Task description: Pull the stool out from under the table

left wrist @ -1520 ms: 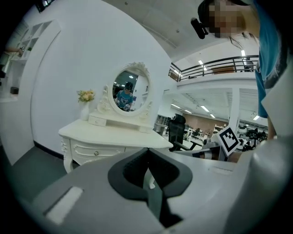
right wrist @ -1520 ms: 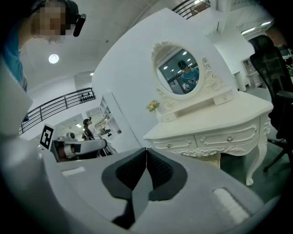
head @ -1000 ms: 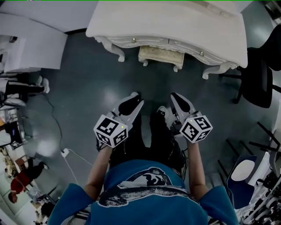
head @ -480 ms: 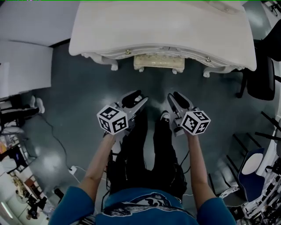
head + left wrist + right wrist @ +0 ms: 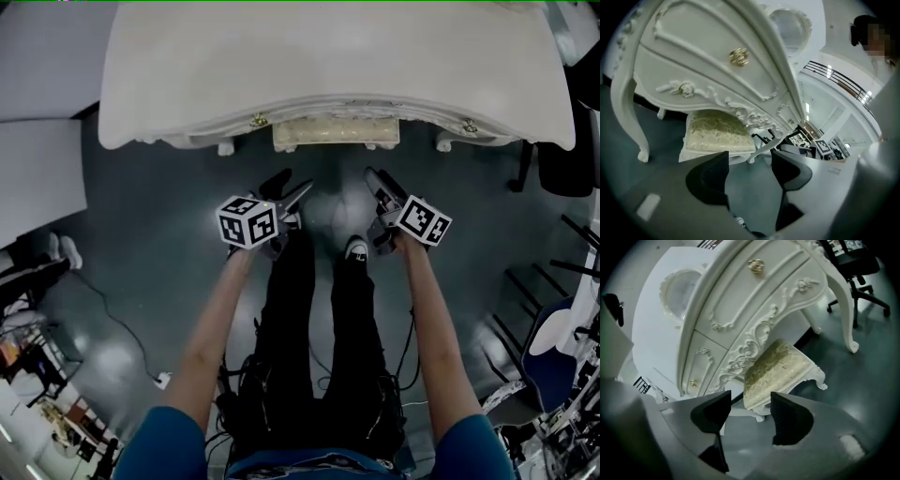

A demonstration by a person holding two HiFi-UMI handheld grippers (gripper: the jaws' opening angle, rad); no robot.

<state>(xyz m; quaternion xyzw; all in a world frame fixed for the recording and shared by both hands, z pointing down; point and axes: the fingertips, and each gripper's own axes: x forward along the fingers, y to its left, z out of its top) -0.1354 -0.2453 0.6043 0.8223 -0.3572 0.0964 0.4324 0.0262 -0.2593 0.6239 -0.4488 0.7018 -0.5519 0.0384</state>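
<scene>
A white carved stool (image 5: 336, 134) with a cream-gold cushion (image 5: 716, 131) sits tucked under the ornate white dressing table (image 5: 328, 66); only its front edge shows in the head view. My left gripper (image 5: 284, 194) hovers above the floor short of the stool's left front, jaws opening, nothing between them. My right gripper (image 5: 380, 184) is held short of the stool's right front, jaws also opening and empty. In the right gripper view the stool (image 5: 780, 373) lies just beyond the fingertips (image 5: 790, 416). Neither gripper touches the stool.
The table's curved legs (image 5: 629, 119) (image 5: 843, 310) flank the stool. Black office chairs (image 5: 562, 131) stand at the right, white panels (image 5: 37, 178) at the left. My legs and shoe (image 5: 356, 248) are below the grippers on the dark floor.
I have stepped toward the table, so it and the stool are nearer. Both grippers have advanced toward the stool and their jaws have spread apart.
</scene>
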